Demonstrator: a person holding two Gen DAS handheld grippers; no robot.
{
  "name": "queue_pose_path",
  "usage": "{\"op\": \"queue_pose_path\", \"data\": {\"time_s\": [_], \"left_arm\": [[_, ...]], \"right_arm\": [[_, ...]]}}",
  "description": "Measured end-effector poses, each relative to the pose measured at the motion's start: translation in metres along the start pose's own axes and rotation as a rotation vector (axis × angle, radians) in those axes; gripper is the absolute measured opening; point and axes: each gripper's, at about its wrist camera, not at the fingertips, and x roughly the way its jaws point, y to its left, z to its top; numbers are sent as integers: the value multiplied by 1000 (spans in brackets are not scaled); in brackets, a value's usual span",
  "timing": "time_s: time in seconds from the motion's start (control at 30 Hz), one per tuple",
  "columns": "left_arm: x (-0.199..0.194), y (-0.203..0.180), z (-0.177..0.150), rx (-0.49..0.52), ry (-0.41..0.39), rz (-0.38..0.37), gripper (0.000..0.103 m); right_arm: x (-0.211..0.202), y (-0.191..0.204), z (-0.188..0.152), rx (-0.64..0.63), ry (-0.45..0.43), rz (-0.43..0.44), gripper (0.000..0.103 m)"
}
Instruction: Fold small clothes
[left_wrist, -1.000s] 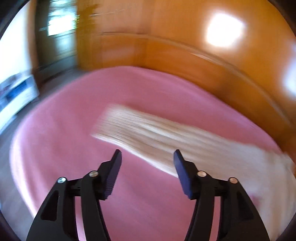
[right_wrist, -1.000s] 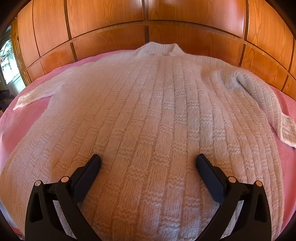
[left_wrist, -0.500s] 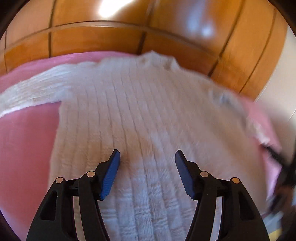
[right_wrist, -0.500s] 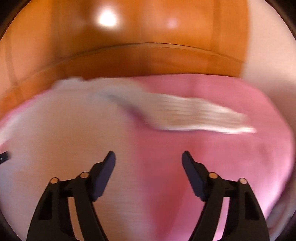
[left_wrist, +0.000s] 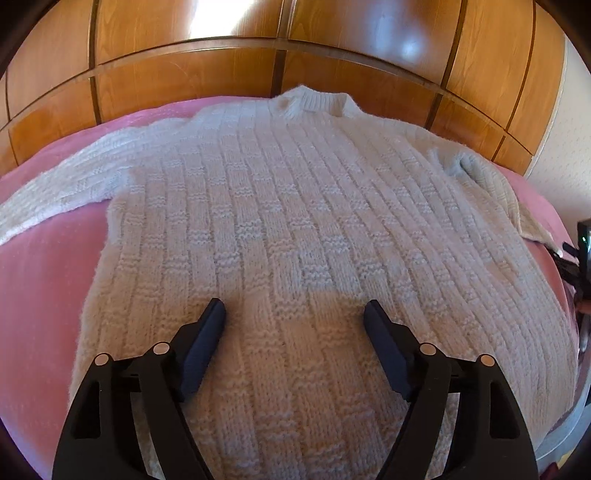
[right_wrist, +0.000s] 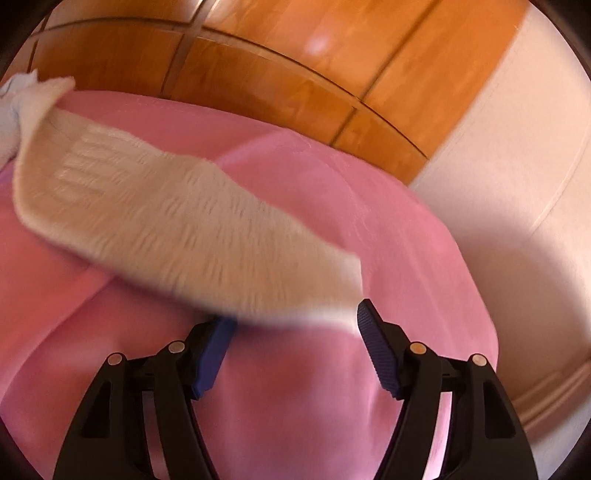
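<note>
Left tongs (left_wrist: 294, 319): opening, nothing between them, poised over the sweater's (left_wrist: 295, 206) lower body.
Right tongs (right_wrist: 293, 326): closing, apart, sleeve (right_wrist: 177, 221) cuff just ahead, ungripped.
Sleeve axis: runs up-left from right tongs; right hand nearer.
Sweater: flat on pink bed (left_wrist: 44, 288), collar far.

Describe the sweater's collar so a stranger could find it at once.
Start at the wooden panelled wall behind the pink bed. The white knitted sweater lies flat on the bed, and its collar is the short ribbed band at the far edge nearest the wall, centred between the two sleeves.
</note>
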Motion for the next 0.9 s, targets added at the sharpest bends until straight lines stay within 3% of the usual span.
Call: {"op": "queue_pose_path", "data": {"time_s": [0.03, 0.1, 0.13, 0.23, 0.4, 0.47, 0.6, 0.73, 0.8, 0.9], "left_arm": [[1, 0, 1, 0, 1, 1, 78], [1, -1, 0, 2, 2, 5, 78], [1, -1, 0, 3, 2, 5, 78], [0, 0, 1, 2, 2, 2, 78], [0, 0, 1, -5, 3, -11, 78], [0, 1, 1, -10, 3, -19, 78], [0, 3, 1, -15, 5, -32, 78], [0, 3, 1, -15, 7, -39, 80], [0, 3, 1, -14, 8, -38, 80], [1, 2, 2, -11, 9, -37, 81]], "right_arm": [[1, 3, 2, -16, 10, 7, 29], [5, 6, 6, -60, 36, 16, 10], [-2, 1, 9, -59, 33, 29, 8], [-41, -16, 20, -18, -30, 54, 7], [-119, -46, 40, -31, -151, 23, 7], [-140, -60, 49, -10, -149, 46, 7], [-160, -85, 62, 47, -81, 180, 7], [-125, -93, 82, 70, 54, 236, 7], [-80, -98, 100, 103, 149, 269, 7], [-11, -102, 114, 161, 268, 252, 7]]}}
